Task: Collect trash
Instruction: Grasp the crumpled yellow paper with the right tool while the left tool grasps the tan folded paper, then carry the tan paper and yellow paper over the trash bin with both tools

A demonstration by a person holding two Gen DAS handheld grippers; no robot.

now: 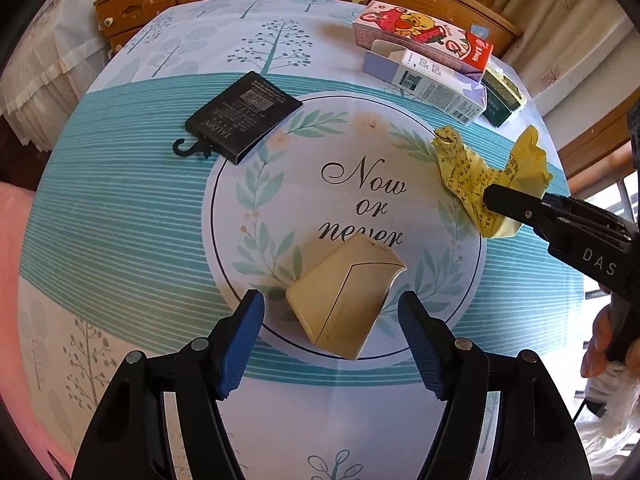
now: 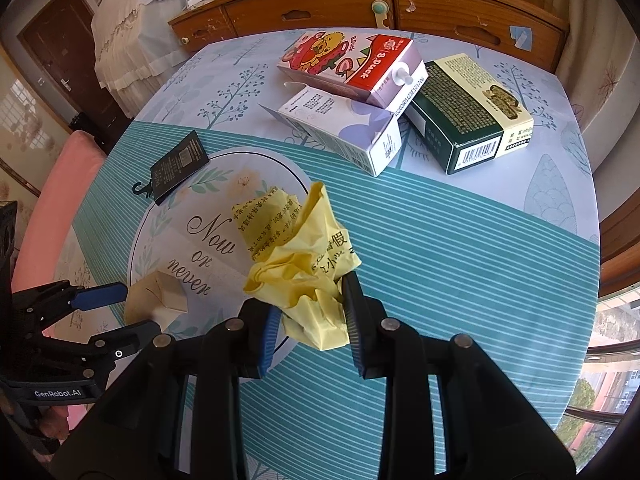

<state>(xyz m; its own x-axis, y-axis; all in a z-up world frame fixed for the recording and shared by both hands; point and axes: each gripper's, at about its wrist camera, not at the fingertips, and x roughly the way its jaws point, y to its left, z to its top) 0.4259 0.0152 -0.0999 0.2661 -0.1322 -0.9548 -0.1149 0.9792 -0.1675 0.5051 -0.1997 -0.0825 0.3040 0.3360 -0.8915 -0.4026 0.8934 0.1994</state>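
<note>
While clamping paper [image 2: 304,280], right gripper [image 2: 310,320] downward.

A lived-in room of a private home: a table [image 2: 460,240] dressed in a printed cloth of trees, teal stripes and the words "Now or never" stands before a worn wooden sideboard [image 2: 360,4] with chipped drawer fronts and child-safety latches. Lace-trimmed dust covers [image 2: 128,36] drape nearby furniture, curtains [image 1: 560,20] hang at the right, a dark wooden door [image 2: 60,48] stands behind, and a window [image 2: 608,392] overlooks neighbouring buildings.
</note>
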